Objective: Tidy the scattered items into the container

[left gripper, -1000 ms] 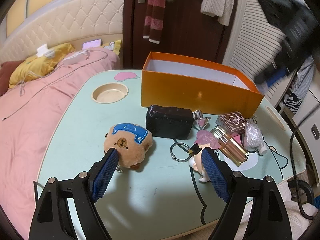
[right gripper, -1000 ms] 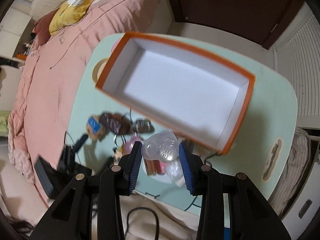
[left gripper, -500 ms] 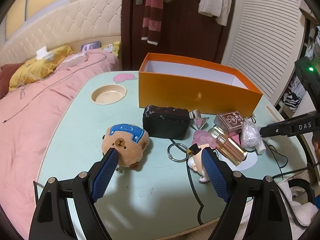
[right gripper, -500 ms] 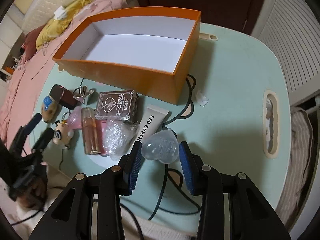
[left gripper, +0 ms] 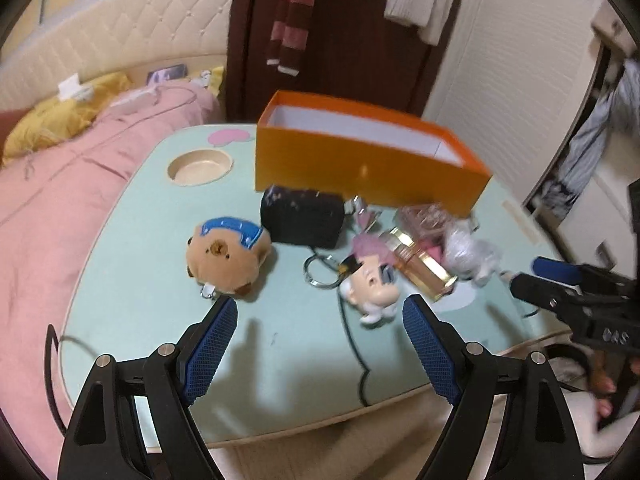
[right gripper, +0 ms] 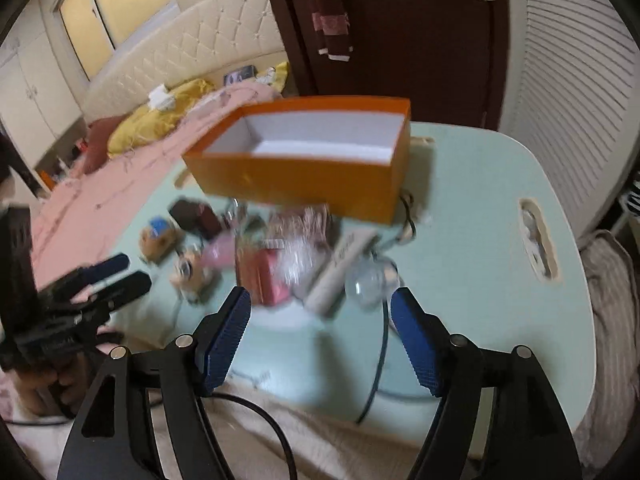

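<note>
Both my claws hang over the green table (left gripper: pixel 132 264): left claw (left gripper: pixel 320 344) spread and empty, right claw (right gripper: pixel 320 336) opening, nothing between its pads. Letters on the right claw's arm blur past reading. Before the orange box (left gripper: pixel 360 168) lie a bear plush (left gripper: pixel 226 256), black pouch (left gripper: pixel 302 218) and clear heart (right gripper: pixel 370 282). Behind the box: pink bed (left gripper: pixel 52 184), dark door (left gripper: pixel 352 36).

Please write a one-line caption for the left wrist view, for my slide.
Open left tongs hover over a mint table of scattered trinkets, near a plush bear and an empty orange box.
</note>
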Tool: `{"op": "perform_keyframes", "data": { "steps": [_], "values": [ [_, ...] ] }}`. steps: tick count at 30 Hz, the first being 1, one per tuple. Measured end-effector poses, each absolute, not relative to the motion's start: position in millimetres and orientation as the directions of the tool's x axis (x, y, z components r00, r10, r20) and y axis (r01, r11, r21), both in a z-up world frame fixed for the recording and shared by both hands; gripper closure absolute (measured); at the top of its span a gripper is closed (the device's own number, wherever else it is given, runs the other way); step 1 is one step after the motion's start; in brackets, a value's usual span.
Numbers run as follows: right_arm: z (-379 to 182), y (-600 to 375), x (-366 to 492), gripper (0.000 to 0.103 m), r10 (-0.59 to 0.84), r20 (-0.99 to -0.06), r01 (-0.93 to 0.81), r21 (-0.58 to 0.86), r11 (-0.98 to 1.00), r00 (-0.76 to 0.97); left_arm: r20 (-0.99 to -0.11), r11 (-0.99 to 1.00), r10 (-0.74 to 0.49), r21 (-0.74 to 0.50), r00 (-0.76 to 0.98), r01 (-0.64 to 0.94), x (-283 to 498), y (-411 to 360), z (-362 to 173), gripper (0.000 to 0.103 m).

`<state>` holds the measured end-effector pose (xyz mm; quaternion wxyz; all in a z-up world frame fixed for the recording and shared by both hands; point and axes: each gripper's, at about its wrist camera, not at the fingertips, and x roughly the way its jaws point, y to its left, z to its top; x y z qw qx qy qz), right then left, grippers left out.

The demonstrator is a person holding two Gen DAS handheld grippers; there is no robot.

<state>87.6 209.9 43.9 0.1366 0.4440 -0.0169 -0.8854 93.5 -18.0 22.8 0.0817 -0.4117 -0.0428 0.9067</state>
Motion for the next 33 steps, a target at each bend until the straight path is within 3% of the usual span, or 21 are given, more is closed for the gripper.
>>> {"op": "perform_keyframes", "data": {
  "steps": [6, 9, 13, 17, 21, 33],
  "values": [
    [12.2, 197.5, 73.8, 0.029, -0.143, -0.881, 0.208, 0.052, -0.977, -0.451, -0.79, -0.994, 0.109, -0.086, -0.603, -0.066, 88.7, -12.8, 7.1, 0.019],
    [11.0, 190.4, 75.9, 0.029, -0.111, -0.886, 0.221, 0.01, -0.975, -0.451, -0.796, -0.997, 0.074, -0.042, -0.601, -0.067, 88.3, -8.0, 4.2, 0.017],
    [8.9, 191.3, 77.3, 0.029, -0.112, -0.887, 0.224, 0.01, -0.974, -0.448, -0.803, -0.997, 0.044, 0.0, -0.594, -0.074, 88.3, -3.4, -0.6, 0.003],
    [7.7, 193.0, 79.1, 0.029, -0.115, -0.888, 0.23, 0.011, -0.973, -0.445, -0.803, -0.997, 0.045, 0.001, -0.594, -0.077, 89.4, -3.8, 0.7, 0.002],
    [6.4, 194.1, 78.5, 0.02, -0.111, -0.892, 0.225, 0.011, -0.974, -0.439, -0.803, -0.997, 0.047, 0.002, -0.594, -0.082, 88.7, -3.7, 0.9, 0.001],
    [8.2, 191.2, 75.3, 0.02, -0.112, -0.895, 0.229, 0.012, -0.973, -0.431, -0.803, -0.996, 0.051, 0.001, -0.593, -0.086, 84.6, -6.0, -2.0, 0.001]
  ]
}}
